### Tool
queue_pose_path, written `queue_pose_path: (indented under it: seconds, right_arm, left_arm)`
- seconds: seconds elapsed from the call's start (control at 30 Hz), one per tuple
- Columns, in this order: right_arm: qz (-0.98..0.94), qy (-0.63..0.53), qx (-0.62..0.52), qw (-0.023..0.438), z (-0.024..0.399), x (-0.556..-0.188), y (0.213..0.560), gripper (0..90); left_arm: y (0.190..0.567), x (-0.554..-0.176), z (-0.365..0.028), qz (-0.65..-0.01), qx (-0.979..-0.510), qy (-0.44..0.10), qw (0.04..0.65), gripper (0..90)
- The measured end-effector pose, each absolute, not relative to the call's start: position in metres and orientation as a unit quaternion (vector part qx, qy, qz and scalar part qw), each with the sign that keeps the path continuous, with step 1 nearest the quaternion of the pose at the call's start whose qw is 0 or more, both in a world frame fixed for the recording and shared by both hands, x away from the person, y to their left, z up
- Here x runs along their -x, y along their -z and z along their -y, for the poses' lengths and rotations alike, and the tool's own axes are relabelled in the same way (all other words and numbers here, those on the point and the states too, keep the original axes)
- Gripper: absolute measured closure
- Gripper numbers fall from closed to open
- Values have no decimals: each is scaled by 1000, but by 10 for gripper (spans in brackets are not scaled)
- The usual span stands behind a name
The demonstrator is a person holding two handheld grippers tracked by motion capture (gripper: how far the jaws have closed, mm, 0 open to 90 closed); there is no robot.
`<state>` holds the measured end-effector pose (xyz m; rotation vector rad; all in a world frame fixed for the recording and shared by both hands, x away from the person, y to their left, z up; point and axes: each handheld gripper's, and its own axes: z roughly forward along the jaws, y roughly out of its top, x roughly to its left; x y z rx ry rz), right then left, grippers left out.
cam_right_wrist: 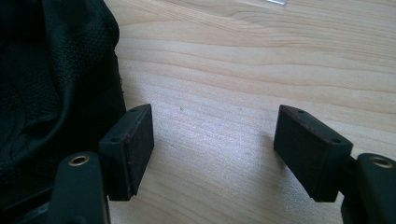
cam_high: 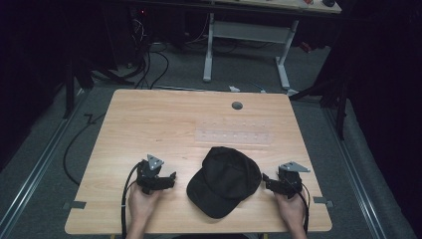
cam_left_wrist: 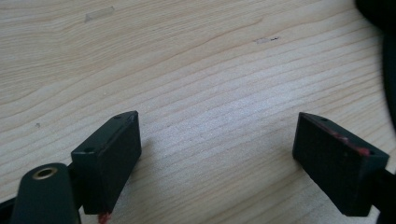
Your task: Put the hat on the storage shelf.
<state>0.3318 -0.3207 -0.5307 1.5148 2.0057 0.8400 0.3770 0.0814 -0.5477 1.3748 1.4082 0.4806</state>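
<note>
A black baseball cap (cam_high: 225, 180) lies on the wooden table (cam_high: 149, 119) near its front edge, brim towards the front left. My left gripper (cam_high: 171, 177) rests on the table left of the cap, a short gap from the brim. Its jaws stand wide apart over bare wood (cam_left_wrist: 217, 140), and the cap's dark edge (cam_left_wrist: 388, 51) shows at the far right. My right gripper (cam_high: 265, 179) sits at the cap's right side, open (cam_right_wrist: 215, 149), with its left jaw close beside the cap's black fabric (cam_right_wrist: 51, 74). Nothing is between either pair of jaws.
A strip of clear tape (cam_high: 233, 135) and a round grey cable hole (cam_high: 237, 105) lie on the table behind the cap. Beyond the table stand a white desk frame (cam_high: 246, 45) and cables on the floor (cam_high: 149, 64). A metal rail (cam_high: 35, 169) runs along the left.
</note>
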Motion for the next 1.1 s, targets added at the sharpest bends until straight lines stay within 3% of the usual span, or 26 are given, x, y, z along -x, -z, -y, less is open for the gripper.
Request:
queue_pose_path:
  seconds: [0.8, 1.1]
  right_arm:
    - [-732, -309, -557, 242, 321, -332, 531, 295]
    - [-714, -323, -576, 233, 328, -329, 526, 431]
  left_arm:
    - [547, -376, -80, -581, -581, -196, 535, 219]
    - [547, -376, -80, -581, -581, -196, 535, 219]
